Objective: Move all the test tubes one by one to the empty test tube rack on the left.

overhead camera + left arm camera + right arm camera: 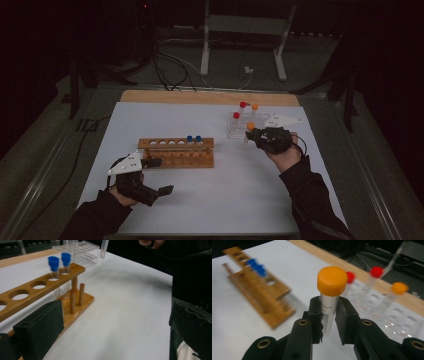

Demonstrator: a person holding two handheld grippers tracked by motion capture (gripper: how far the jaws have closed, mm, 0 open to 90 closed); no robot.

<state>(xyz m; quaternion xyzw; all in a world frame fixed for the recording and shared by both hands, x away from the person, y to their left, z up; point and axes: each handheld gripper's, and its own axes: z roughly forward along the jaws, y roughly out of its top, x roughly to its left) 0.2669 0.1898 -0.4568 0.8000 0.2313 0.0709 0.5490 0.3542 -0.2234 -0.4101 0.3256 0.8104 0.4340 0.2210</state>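
A dim room surrounds a white-covered table [210, 200]. From the high view, a wooden rack [176, 152] sits mid-table holding two blue-capped tubes [194, 139]. The left tool [157, 176] rests near the rack's left end, jaws spread and empty. The right tool [254, 134] grips an orange-capped tube [250, 127] beside a clear rack [240, 125], which holds two red-capped tubes and one orange-capped tube; their bodies are hard to make out.

In the left gripper view, the wooden rack [37, 290] is cut off at the left edge; a sleeve blocks the right side.

In the right gripper view, the jaws clamp the orange-capped tube [331, 297] upright. Its label is partly hidden, and the background is blurred.
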